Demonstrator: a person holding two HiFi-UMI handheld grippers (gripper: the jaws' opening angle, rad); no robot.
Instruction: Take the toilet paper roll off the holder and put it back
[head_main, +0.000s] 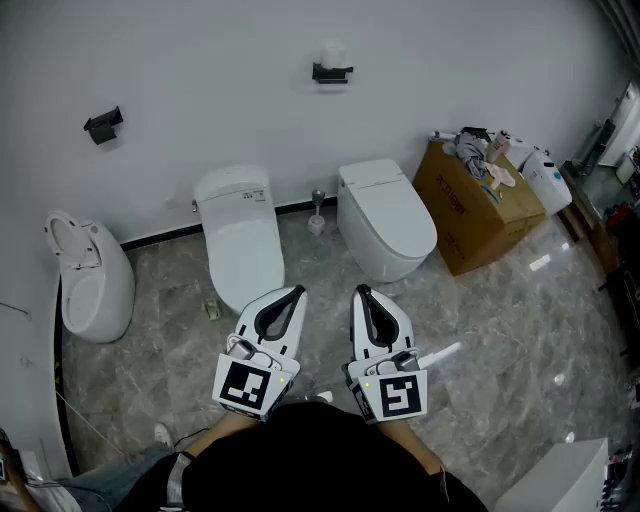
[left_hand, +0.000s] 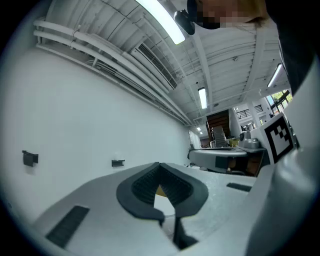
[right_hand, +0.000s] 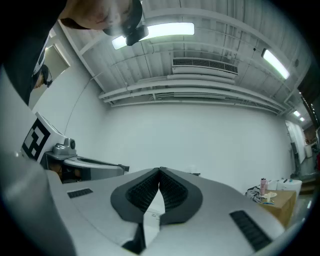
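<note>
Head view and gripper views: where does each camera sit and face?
Head view: on the person's head, steeply down at two toilets, the left gripper and right gripper, both shut, and a dark top.
Left gripper view: on the left gripper, along shut jaws toward the wall holder; right gripper's cube at right.
Right gripper view: on that gripper, along shut jaws toward the wall; left gripper's cube at left.
Shared: head and left gripper views show the holder.

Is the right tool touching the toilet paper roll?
Apart. Head view: the right tool is over the floor, the toilet paper roll up on its wall holder, far beyond it.
</note>
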